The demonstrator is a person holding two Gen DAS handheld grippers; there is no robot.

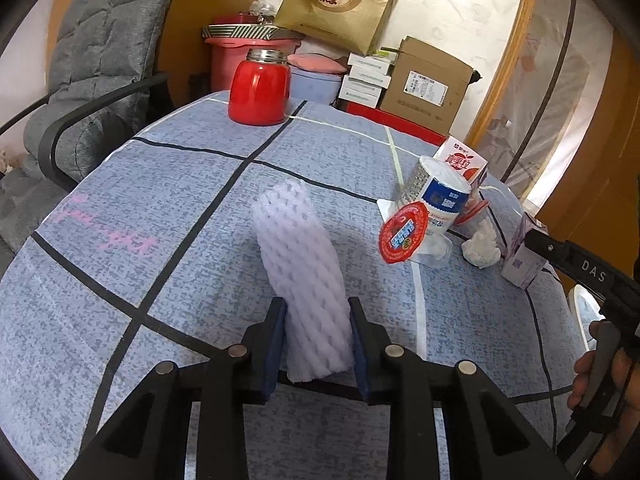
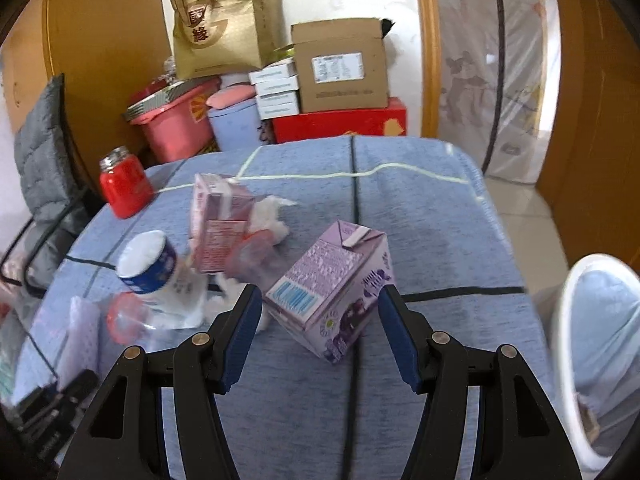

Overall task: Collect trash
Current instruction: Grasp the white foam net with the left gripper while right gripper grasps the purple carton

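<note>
My left gripper (image 1: 318,344) is shut on a white foam net sleeve (image 1: 304,264) that stands out forward over the blue tablecloth (image 1: 160,208). To its right lie a tipped yogurt cup (image 1: 436,196) with a red peeled lid (image 1: 404,234), a crumpled tissue (image 1: 482,246), a red-and-white carton (image 1: 466,160) and a purple carton (image 1: 522,256). My right gripper (image 2: 320,320) is open, its jaws on either side of the purple carton (image 2: 332,284). The yogurt cup (image 2: 156,272), a pink carton (image 2: 218,224) and tissue (image 2: 272,216) lie to the left of the right gripper.
A red jar (image 1: 260,88) stands at the table's far edge. A white bin with a blue liner (image 2: 600,344) stands on the floor at the right. Boxes (image 2: 340,68), a pink tub (image 2: 176,124) and a brown paper bag (image 1: 340,4) are stacked behind the table. A grey padded chair (image 1: 96,80) is on the left.
</note>
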